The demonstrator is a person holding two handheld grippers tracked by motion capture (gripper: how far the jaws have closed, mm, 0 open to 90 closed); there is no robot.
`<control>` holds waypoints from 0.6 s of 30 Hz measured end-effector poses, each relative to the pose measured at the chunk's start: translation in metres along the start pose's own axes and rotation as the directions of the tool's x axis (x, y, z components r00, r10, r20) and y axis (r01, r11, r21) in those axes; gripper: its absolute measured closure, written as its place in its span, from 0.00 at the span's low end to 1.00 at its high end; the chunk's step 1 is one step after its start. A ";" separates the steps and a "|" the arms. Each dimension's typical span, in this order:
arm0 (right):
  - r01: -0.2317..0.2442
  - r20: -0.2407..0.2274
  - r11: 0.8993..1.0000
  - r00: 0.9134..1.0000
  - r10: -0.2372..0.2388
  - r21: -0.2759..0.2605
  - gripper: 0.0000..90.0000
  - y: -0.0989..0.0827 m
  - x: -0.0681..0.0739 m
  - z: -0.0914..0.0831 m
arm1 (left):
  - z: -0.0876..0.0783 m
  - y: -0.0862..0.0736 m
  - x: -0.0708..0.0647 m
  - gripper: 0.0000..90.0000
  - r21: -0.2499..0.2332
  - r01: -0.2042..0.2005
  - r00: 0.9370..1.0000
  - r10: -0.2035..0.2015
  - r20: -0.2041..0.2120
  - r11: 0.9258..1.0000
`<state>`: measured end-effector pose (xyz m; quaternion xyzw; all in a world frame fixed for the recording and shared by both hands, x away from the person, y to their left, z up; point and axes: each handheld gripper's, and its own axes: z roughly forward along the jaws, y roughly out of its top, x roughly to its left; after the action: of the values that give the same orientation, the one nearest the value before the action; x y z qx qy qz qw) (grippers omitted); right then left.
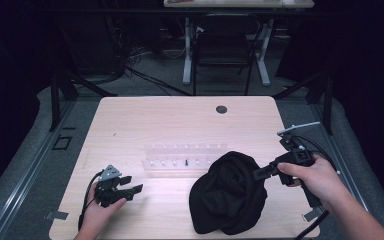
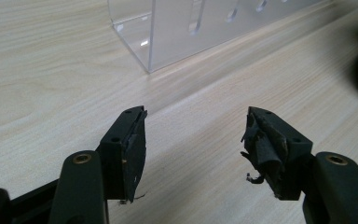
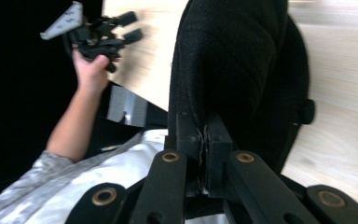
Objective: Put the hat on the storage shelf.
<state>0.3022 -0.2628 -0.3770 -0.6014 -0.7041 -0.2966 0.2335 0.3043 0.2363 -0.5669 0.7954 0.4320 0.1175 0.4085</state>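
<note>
Two grippers: right gripper (image 1: 261, 171) pinches the soft black hat (image 1: 228, 195) at its rim, fingers clenched; left gripper (image 1: 131, 184), beside the hat, gapes empty.

A light wooden counter (image 1: 130, 120) is lit from above. A dark chair (image 1: 222, 50) and a white-legged table (image 1: 230, 5) are seen behind it. Grey floor (image 1: 150, 82) is crossed by cables.
</note>
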 end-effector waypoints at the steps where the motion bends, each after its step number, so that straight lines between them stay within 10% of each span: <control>1: 0.020 -0.025 1.000 0.999 -0.020 0.018 0.97 0.001 -0.001 -0.002 | 0.000 0.000 0.000 0.43 -0.001 0.004 1.000 -0.004 -0.002 1.000; 10: 0.036 -0.116 0.999 0.993 -0.038 -0.018 0.98 -0.001 0.003 0.001 | 0.001 0.000 -0.001 0.43 0.000 0.003 1.000 -0.003 -0.001 1.000; 18: 0.045 -0.239 0.998 0.969 -0.056 -0.051 0.98 -0.002 0.009 -0.003 | 0.002 0.000 -0.002 0.43 -0.002 0.005 1.000 -0.005 0.000 1.000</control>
<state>0.2989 -0.2586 -0.3689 -0.5480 -0.6789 -0.3891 0.2957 0.3042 0.2337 -0.5681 0.7940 0.4338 0.1168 0.4095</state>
